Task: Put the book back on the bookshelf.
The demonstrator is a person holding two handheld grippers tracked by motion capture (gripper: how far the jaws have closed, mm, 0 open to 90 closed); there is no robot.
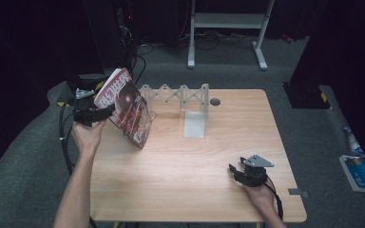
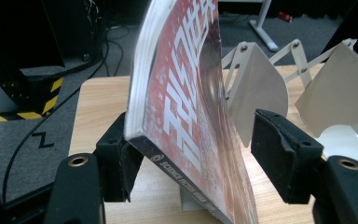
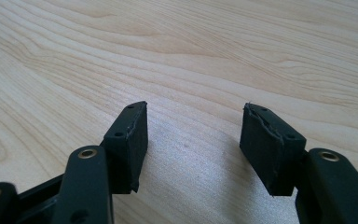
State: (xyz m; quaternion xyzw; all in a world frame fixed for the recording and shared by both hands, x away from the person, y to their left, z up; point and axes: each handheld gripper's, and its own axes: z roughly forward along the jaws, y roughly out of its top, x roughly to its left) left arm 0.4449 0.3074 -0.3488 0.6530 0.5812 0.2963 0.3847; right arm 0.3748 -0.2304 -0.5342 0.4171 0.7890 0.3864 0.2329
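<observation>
I count one magazine (image 1: 127, 108), one white folding rack (image 1: 183, 97) and one table (image 1: 190, 175). My left gripper (image 1: 105, 111) is up at the table's left edge, jaws apart with the tilted magazine between them; one pad touches its back, the other stands off. My right gripper (image 1: 234, 171) sits low near the front right, jaws apart over bare wood.
</observation>
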